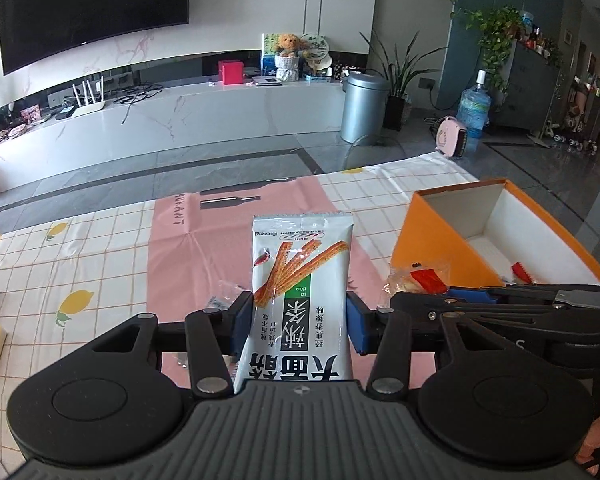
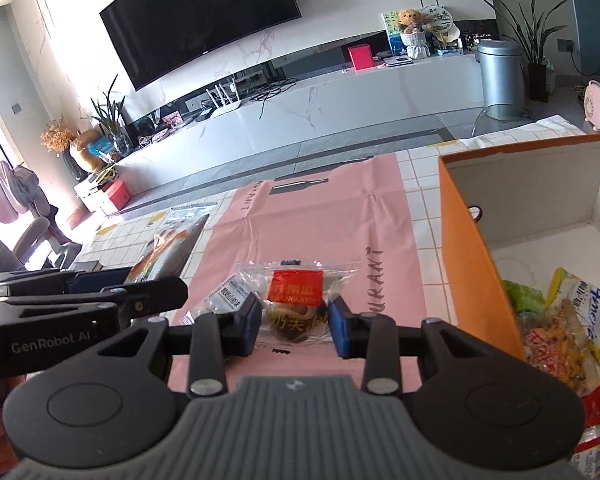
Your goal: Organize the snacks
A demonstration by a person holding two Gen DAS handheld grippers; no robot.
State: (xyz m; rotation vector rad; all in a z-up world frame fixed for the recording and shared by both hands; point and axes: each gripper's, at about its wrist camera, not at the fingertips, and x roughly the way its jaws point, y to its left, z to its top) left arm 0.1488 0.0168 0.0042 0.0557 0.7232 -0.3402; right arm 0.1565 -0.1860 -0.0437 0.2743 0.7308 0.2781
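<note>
Above pink mat (image 2: 320, 216), both jaws gripping snack packets (image 1: 300, 300)

White snack packet (image 1: 300, 284) w/ orange sticks & green label, centre frame. Clear wrapper (image 2: 296, 300) w/ red label, centre. Box (image 2: 476, 248) orange outside, white inside, at right. Pink mat (image 2: 312, 224); tablecloth (image 1: 80, 264) white grid w/ yellow lemons, left.

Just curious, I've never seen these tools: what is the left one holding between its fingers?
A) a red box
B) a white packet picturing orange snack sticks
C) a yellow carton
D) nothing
B: the white packet stands clamped between the left gripper's blue fingers.
</note>
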